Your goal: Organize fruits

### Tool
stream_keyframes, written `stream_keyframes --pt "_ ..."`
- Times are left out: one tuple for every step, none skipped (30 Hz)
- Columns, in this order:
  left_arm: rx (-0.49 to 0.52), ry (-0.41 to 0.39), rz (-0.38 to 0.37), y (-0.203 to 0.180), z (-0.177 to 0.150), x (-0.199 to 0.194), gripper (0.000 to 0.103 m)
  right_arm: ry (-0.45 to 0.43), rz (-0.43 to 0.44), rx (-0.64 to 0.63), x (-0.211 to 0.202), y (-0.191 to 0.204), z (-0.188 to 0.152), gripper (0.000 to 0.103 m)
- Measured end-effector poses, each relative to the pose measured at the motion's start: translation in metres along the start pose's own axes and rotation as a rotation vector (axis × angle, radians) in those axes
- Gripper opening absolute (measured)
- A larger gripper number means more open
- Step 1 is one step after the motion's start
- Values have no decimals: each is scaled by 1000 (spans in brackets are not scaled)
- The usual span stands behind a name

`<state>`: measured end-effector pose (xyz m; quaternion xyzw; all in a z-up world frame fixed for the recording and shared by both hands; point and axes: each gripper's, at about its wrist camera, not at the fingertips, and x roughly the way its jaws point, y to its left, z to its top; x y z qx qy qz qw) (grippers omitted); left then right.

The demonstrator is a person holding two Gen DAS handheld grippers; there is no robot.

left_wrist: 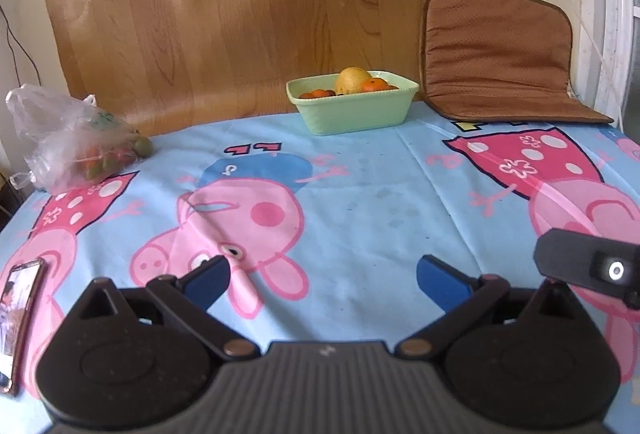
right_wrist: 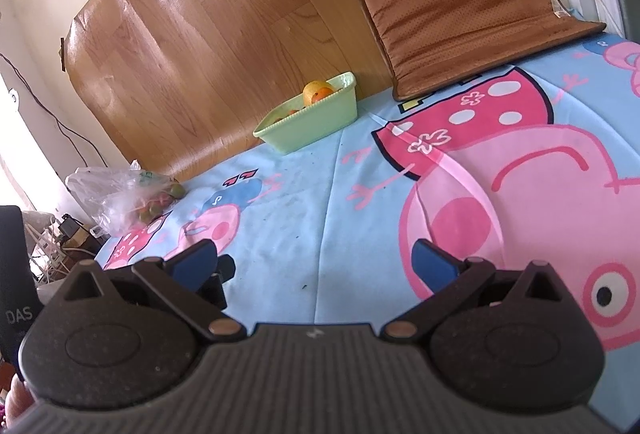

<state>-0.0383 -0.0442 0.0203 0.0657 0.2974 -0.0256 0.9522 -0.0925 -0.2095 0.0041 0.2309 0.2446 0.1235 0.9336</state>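
A light green basin (left_wrist: 352,110) stands at the far side of the table and holds a large yellow fruit (left_wrist: 352,80) and several small oranges (left_wrist: 374,85). It also shows in the right wrist view (right_wrist: 308,122). A clear plastic bag (left_wrist: 68,138) with small green and red fruits lies at the far left; it shows in the right wrist view (right_wrist: 124,198) too. My left gripper (left_wrist: 322,274) is open and empty, low over the tablecloth. My right gripper (right_wrist: 316,258) is open and empty, also over the cloth, well short of the basin.
A blue cartoon-pig tablecloth (left_wrist: 360,194) covers the table. A brown cushion (left_wrist: 500,50) leans at the back right. A wood-pattern sheet (left_wrist: 240,14) covers the back wall. A phone (left_wrist: 20,318) lies at the near left edge. Part of the other gripper (left_wrist: 588,266) shows at right.
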Motion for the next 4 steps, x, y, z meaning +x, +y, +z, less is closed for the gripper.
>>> stream_keyframes --pt "-6 0 -8 0 0 0 103 -3 -2 -5 0 0 0 103" --pt "-10 0 -16 0 0 0 103 -7 -4 -10 -1 1 0 103" --pt "-12 -2 -24 1 0 -1 103 -14 -6 -16 -2 2 0 103" --pt "-14 -5 -28 1 1 -1 103 -21 -8 -21 -2 2 0 103"
